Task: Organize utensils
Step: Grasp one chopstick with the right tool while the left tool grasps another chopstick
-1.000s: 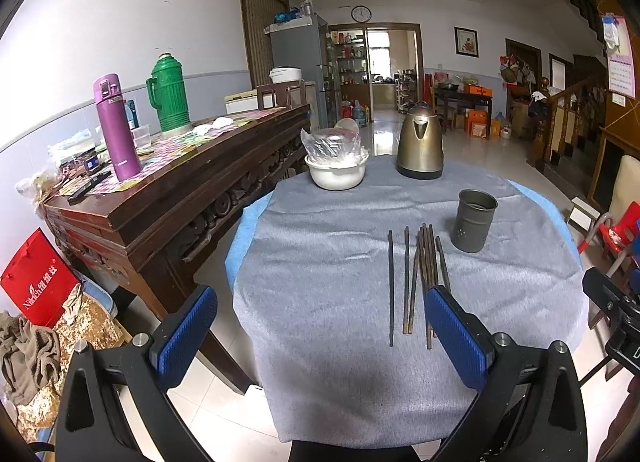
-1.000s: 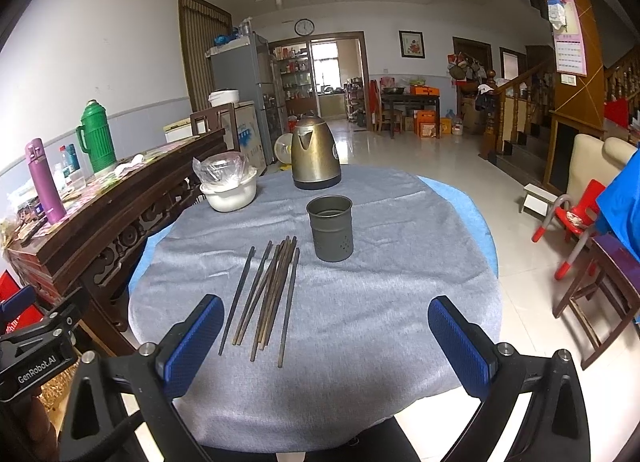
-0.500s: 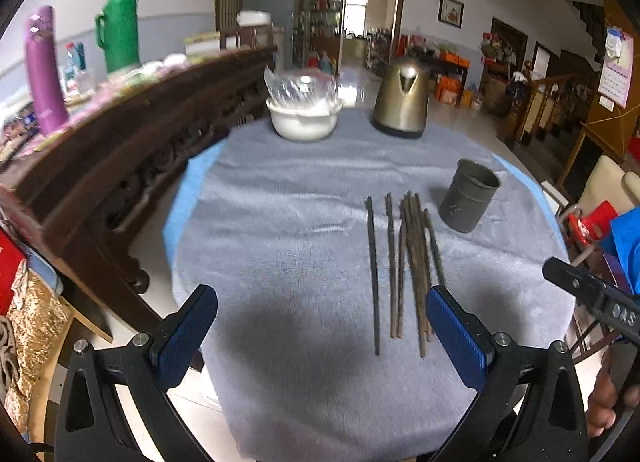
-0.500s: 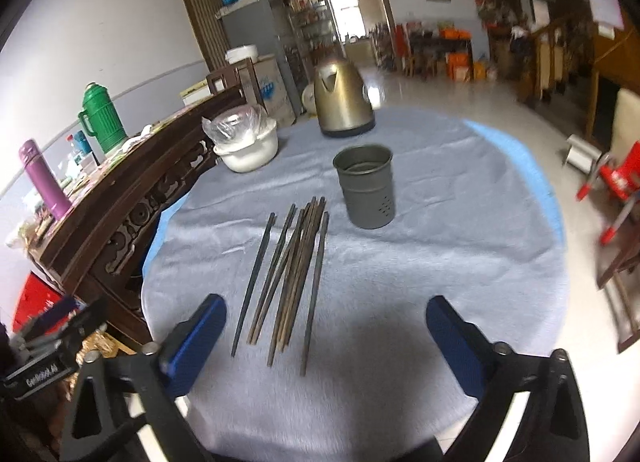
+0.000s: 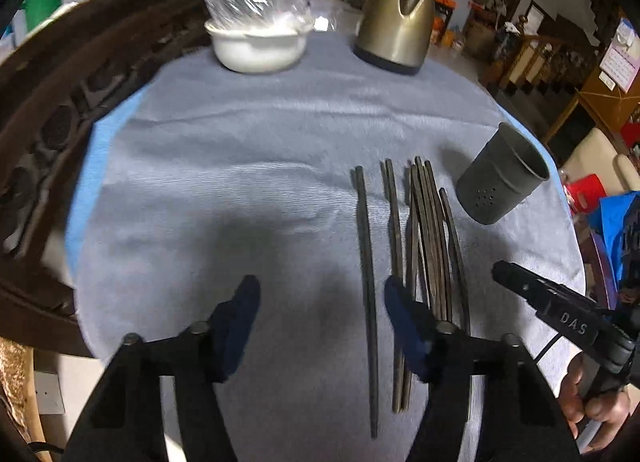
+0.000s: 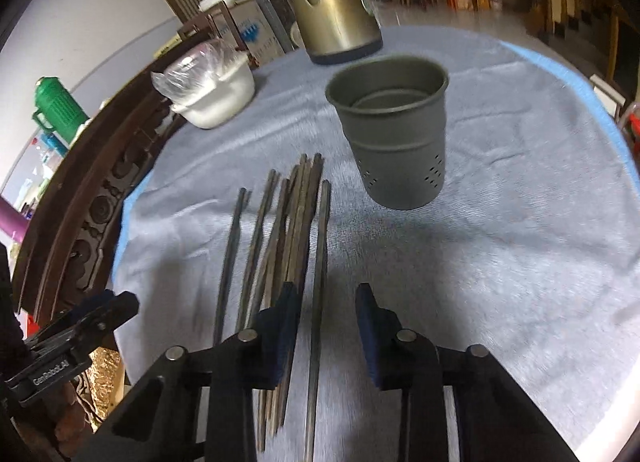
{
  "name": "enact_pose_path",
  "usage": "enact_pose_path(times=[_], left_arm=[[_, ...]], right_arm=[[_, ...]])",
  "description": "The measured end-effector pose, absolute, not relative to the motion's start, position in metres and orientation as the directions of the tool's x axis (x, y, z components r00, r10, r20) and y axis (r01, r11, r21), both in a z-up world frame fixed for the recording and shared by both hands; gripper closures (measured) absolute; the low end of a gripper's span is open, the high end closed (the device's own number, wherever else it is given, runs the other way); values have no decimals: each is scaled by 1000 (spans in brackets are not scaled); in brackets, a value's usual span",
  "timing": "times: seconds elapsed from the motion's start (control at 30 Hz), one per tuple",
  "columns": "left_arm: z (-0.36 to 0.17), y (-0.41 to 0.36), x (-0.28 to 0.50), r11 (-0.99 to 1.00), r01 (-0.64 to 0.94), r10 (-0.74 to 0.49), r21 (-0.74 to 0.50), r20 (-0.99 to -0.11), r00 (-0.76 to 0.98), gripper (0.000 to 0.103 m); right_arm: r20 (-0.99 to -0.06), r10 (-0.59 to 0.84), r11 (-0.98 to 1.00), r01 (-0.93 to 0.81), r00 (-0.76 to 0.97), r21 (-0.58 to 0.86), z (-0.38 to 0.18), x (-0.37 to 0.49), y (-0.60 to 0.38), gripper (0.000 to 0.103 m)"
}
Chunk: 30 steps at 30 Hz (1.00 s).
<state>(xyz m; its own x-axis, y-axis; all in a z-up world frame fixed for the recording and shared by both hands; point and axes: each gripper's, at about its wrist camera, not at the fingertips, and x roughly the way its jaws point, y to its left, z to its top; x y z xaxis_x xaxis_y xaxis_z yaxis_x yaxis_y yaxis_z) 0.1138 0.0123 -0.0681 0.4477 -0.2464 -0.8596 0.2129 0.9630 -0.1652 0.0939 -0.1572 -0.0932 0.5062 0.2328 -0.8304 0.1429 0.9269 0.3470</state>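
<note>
Chopsticks (image 6: pixel 298 230): laid loose on the grey cloth (image 6: pixel 500 262), long axes running away from both cameras, tips toward the holder.
Rightmost stick (image 6: pixel 320 282): seen lying between the spread fingers of the right gripper (image 6: pixel 326 316), not yet pinched.
Left gripper (image 5: pixel 320 314): jaws spread; the lone leftmost stick (image 5: pixel 366 262) is bracketed between them.
Nearer hand: the right is judged better placed for the holder.
Holder (image 6: pixel 394 134): upright, empty, just beyond and right of the stick tips.
Open room: bare cloth right of the holder; bowl (image 6: pixel 216 98) and kettle (image 6: pixel 334 10) stand well apart behind.
</note>
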Motion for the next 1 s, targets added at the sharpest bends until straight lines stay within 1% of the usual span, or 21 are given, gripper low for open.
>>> enact_pose_path(times=[0.03, 0.1, 0.37, 0.43, 0.47, 0.53, 0.57, 0.63, 0.67, 0.77, 0.87, 1.0], left_arm=[[-71, 9, 119, 961, 219, -249, -167, -866, 433, 49], [-77, 3, 129, 957, 226, -261, -181, -877, 404, 49], [-92, -12, 158, 949, 243, -276, -200, -900, 337, 50], [-94, -17, 162, 946, 253, -282, -204, -902, 328, 51], [-96, -19, 165, 944, 257, -285, -207, -904, 320, 53], [-100, -21, 169, 939, 261, -297, -222, -907, 297, 63], [-102, -23, 172, 937, 261, -304, -231, -909, 286, 65], [-106, -25, 175, 935, 259, -312, -244, -911, 269, 76], [-109, -26, 177, 933, 258, -315, -249, -913, 260, 78], [-116, -29, 182, 933, 254, -318, -255, -916, 244, 93], [-118, -26, 183, 927, 249, -338, -280, -911, 236, 95], [-122, -24, 178, 930, 244, -328, -273, -918, 221, 96]], right_arm=[[-835, 236, 924, 151, 497, 352, -98, 99, -158, 74], [-839, 249, 918, 159, 484, 364, -104, 105, -159, 76], [-854, 274, 909, 172, 442, 380, -121, 127, -155, 76], [-860, 274, 912, 169, 430, 375, -125, 132, -152, 79], [-864, 277, 911, 170, 422, 375, -127, 134, -151, 82], [-864, 284, 908, 174, 415, 382, -130, 136, -151, 85], [-864, 285, 908, 173, 415, 383, -130, 137, -151, 87], [-863, 291, 906, 171, 412, 387, -130, 138, -152, 90], [-863, 297, 905, 169, 410, 391, -130, 139, -152, 93], [-868, 287, 910, 168, 404, 379, -129, 138, -154, 95], [-873, 286, 910, 173, 395, 377, -128, 131, -162, 95], [-884, 283, 912, 182, 373, 369, -128, 120, -174, 95]])
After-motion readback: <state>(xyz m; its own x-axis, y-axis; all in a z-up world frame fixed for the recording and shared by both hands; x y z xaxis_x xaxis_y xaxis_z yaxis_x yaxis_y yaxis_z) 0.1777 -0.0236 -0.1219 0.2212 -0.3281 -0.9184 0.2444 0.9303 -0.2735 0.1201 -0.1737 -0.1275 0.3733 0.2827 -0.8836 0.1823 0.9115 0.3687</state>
